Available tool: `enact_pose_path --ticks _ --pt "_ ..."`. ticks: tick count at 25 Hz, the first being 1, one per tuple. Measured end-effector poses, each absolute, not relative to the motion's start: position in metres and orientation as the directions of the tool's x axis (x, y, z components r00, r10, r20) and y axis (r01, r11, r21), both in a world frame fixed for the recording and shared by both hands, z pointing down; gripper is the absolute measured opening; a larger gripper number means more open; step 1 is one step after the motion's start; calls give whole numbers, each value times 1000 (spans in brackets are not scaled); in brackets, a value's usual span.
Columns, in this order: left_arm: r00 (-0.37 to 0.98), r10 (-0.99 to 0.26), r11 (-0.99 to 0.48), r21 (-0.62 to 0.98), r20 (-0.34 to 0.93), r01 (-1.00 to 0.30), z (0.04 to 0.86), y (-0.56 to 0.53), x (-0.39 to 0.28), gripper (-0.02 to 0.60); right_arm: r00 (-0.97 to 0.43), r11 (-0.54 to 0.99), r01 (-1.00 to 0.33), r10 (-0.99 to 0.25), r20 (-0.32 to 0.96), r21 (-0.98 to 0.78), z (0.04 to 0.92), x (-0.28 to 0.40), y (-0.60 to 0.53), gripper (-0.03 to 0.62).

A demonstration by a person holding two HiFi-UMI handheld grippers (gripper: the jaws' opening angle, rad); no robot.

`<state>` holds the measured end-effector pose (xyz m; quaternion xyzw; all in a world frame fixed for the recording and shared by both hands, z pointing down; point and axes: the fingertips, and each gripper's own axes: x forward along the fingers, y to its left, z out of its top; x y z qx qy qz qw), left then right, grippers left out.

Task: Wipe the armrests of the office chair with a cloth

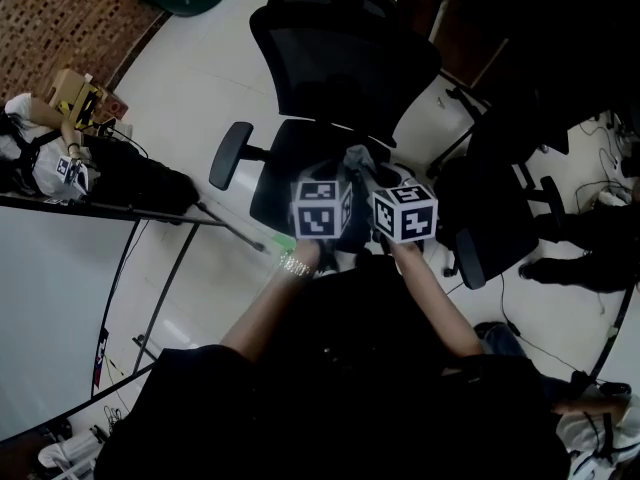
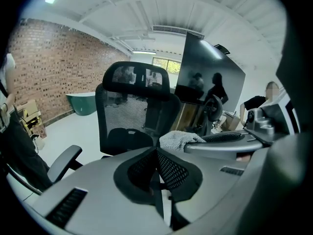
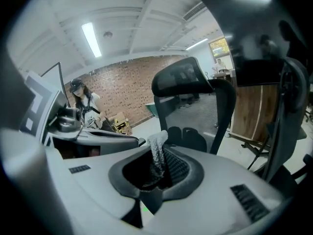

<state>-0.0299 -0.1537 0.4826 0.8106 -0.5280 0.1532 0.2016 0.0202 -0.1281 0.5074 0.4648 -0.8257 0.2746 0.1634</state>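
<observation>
I read the right gripper [image 3: 155, 166] as clamped on the grey cloth [image 3: 157, 143], a fold of which stands up between its jaws. The left gripper [image 2: 157, 153] has its jaws pressed together with nothing between them. Both grippers sit side by side over the seat of the black mesh office chair [image 1: 340, 58], facing its backrest, so the cloth is above the seat and apart from the armrest [image 1: 231, 154].
</observation>
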Motion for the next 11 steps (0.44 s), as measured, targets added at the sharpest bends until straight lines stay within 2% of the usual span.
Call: enact_pose_path --ticks 11 --pt "426 -773 -389 179 470 -904 485 -150 -23 6 -529 413 -849 -671 520 -330 506 22 -123 38"
